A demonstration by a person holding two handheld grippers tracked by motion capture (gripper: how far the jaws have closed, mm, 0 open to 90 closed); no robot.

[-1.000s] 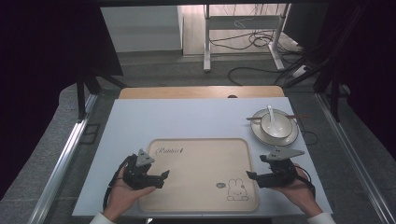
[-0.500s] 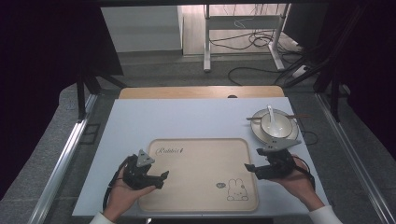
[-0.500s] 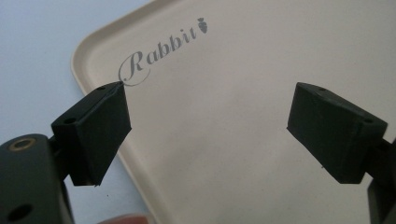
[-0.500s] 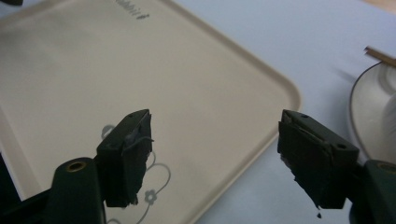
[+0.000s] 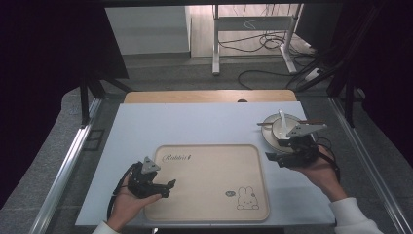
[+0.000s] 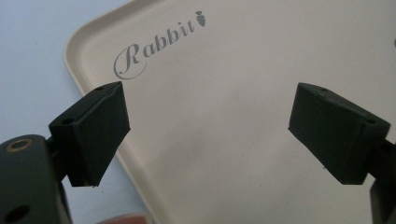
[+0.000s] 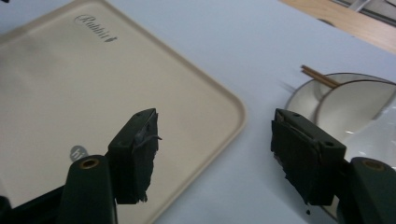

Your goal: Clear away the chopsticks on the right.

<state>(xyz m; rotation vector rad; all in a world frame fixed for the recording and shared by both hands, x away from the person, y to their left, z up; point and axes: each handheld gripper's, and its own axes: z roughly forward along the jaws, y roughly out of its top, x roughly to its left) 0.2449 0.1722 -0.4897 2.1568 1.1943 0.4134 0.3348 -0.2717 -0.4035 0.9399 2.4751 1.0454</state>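
High view first: I have the right gripper (image 5: 287,155) hovering just beside the plate (image 5: 269,135) at the right of the worktop (image 5: 195,126), and the left gripper (image 5: 155,183) resting over the near left corner of the tray (image 5: 209,180). From the right gripper view, my fingers (image 7: 137,154) stand wide apart with nothing between them, the tray's corner on one side and the plate's rim on the other. From the left gripper view, those fingers (image 6: 93,130) are likewise spread and empty above the tray's bare surface near the "Rabbit" lettering (image 6: 154,44). I judge the work as barely begun: the dishes look meant for the tray, yet nothing sits on it, and no piece is grasped. Everything is left to do, starting with closing on the tableware at the right. Counting: one tray, one plate, one bowl (image 5: 282,127) sitting on the plate, one white spoon (image 5: 282,118) leaning in the bowl, and one pair of chopsticks (image 5: 311,122) laid across the top. Two grippers, both empty.
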